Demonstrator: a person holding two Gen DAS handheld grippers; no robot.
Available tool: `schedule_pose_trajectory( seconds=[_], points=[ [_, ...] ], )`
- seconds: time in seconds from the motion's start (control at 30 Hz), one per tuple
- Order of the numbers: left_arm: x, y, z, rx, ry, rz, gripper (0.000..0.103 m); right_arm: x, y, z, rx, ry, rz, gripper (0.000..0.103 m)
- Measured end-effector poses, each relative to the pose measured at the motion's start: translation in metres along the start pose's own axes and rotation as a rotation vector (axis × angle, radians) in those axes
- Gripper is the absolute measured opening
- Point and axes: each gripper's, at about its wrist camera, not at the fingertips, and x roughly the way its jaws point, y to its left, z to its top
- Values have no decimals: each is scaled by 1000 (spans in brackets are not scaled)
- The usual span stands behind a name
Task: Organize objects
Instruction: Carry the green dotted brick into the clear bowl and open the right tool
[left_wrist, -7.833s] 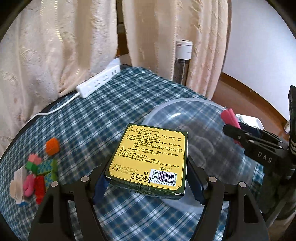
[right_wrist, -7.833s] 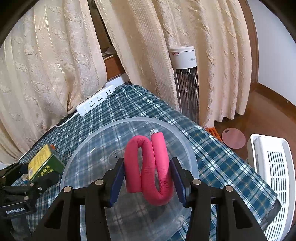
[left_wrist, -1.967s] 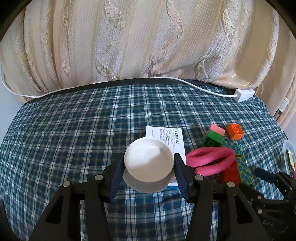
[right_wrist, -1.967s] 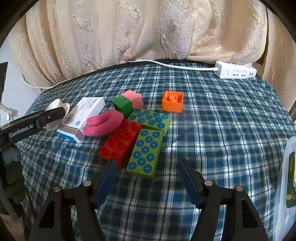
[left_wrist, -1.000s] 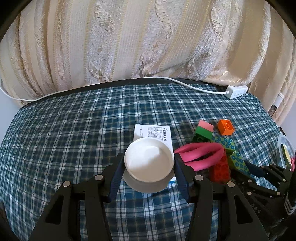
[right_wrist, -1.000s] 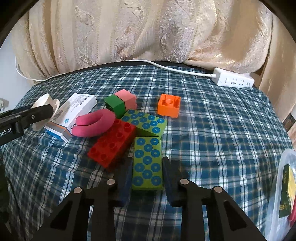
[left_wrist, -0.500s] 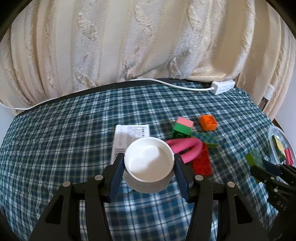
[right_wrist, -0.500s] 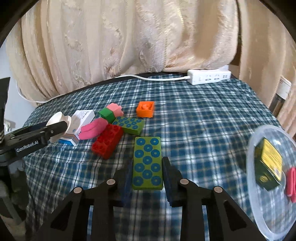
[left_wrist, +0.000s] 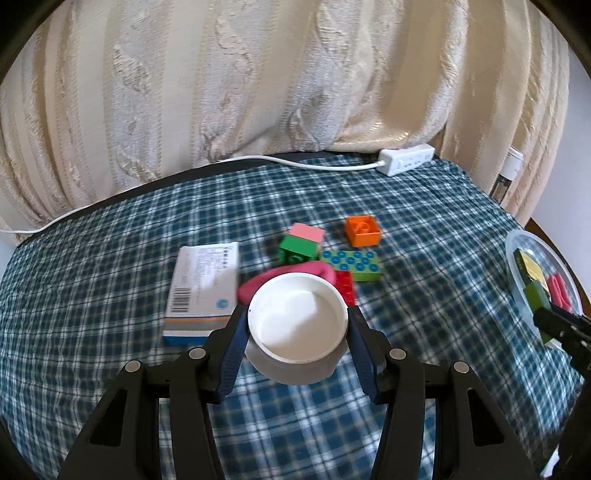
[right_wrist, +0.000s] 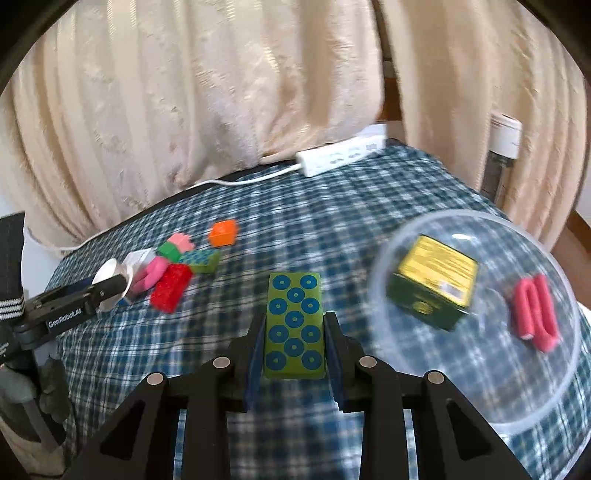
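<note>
A: Where do the task's things sit?

B: The right gripper (right_wrist: 294, 345) pinches a green rectangular plastic brick with blue studs (right_wrist: 294, 325), held above the plaid cloth near the clear round plastic bowl (right_wrist: 480, 417). The left gripper (left_wrist: 297, 345) clamps a small white round plastic cup (left_wrist: 297, 321).

A: What could go wrong?

B: Judged risk: the brick is gripped only at its near end, so a quick swing may pivot it free short of the bowl's rim.

White cup (left_wrist: 297, 322), blue-dotted green block (right_wrist: 294, 325), blue plaid tablecloth (left_wrist: 110, 266)
</note>
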Motion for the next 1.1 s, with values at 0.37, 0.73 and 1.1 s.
schedule_pose_trajectory(
  seconds=[0.37,0.73,1.1],
  points=[
    [0,-46,-1,64,11,-28,54,-16,-55,-11,89,-2,-33,32],
    [4,-78,-1,110,23,-46,54,-8,-87,-14,134,23,-28,32],
    [9,-88,-1,124,39,-49,54,17,-95,-1,155,44,1,32]
  ],
)
